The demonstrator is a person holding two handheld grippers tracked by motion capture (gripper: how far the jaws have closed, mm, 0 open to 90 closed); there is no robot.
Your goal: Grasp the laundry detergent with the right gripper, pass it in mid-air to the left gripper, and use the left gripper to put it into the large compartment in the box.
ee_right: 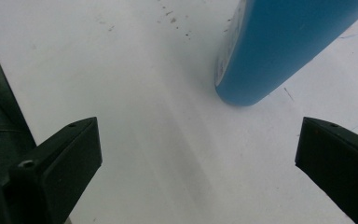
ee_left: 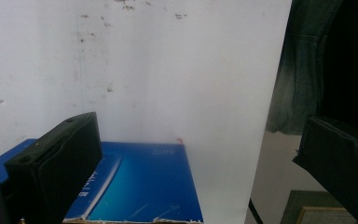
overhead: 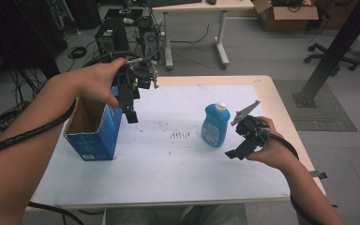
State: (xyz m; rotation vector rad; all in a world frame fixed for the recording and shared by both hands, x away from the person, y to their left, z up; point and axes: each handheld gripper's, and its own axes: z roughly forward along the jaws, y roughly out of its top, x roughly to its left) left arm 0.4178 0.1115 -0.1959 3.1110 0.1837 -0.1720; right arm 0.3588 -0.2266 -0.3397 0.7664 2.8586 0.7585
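At the left of the high view stands an open blue box (overhead: 93, 129) on the white-covered worktop (overhead: 168, 173), near its left edge, its cardboard-brown inside showing through the open top. The left claw (overhead: 130, 112) hangs in the air just above the box's right upper corner, pointing downward, held by the person's left hand (overhead: 96, 82), with a spiral-wrapped cable trailing back along the forearm. In the left gripper view its jaws stand wide apart with nothing between them; below them lies a blue face of the box (ee_left: 140, 186) with its torn cardboard edge, and beyond that the white sheet and the worktop's edge. In the middle of the worktop are some small dark marks (overhead: 180, 135) on the sheet. To their right a blue bottle (overhead: 214, 124) with a white cap stands upright, well apart from the box. Just right of the bottle, the right claw (overhead: 232, 153) is held low by the person's right hand (overhead: 269, 150), tilted down toward the worktop, near the bottle's base but not touching it. In the right gripper view its jaws are spread wide and empty, and the bottle's (ee_right: 279, 46) rounded blue lower end sits ahead of them toward the upper right.
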